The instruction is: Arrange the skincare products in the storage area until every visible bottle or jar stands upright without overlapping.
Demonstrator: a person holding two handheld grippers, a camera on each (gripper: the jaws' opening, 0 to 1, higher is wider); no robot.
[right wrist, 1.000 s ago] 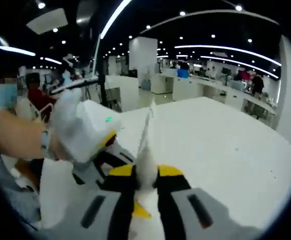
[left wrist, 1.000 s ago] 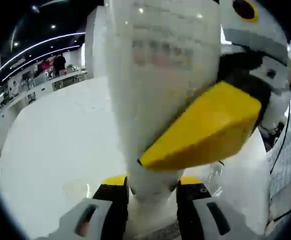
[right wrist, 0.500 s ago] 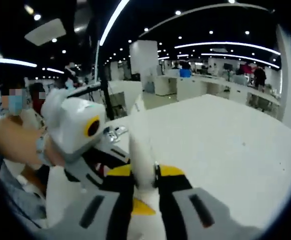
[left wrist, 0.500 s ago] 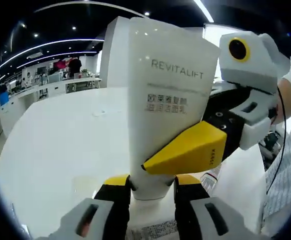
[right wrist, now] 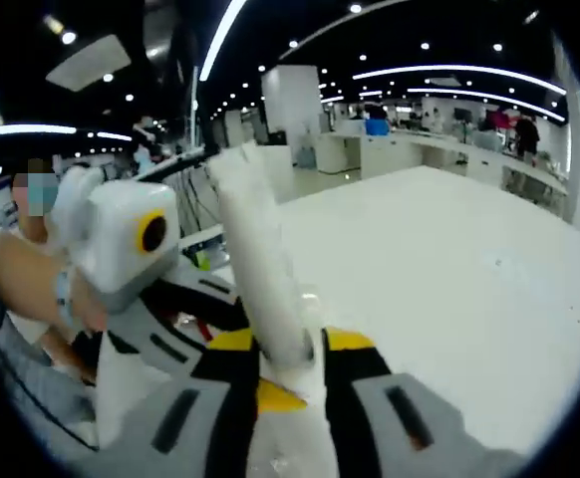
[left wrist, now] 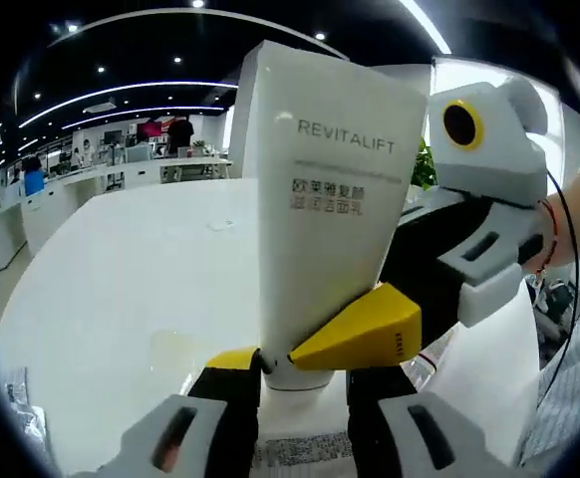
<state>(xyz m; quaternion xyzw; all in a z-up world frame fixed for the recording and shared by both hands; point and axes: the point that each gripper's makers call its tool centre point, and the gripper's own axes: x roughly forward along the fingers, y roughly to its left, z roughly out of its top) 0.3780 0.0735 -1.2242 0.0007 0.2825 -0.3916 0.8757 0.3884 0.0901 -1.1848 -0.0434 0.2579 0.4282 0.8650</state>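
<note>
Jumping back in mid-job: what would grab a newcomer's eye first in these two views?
The big white REVITALIFT tube fills the middle of the left gripper view, cap end down between the left gripper's yellow-tipped jaws, with the right gripper clamping it from the right. In the right gripper view the tube appears edge-on, rising above the white table.

Tube (left wrist: 328, 189) stands between the left gripper (left wrist: 298, 370) jaws, over the table (left wrist: 121, 289). Right gripper (left wrist: 400, 329) comes in from the right, touching the tube low. Desks (left wrist: 121, 174) lie far behind.
</note>
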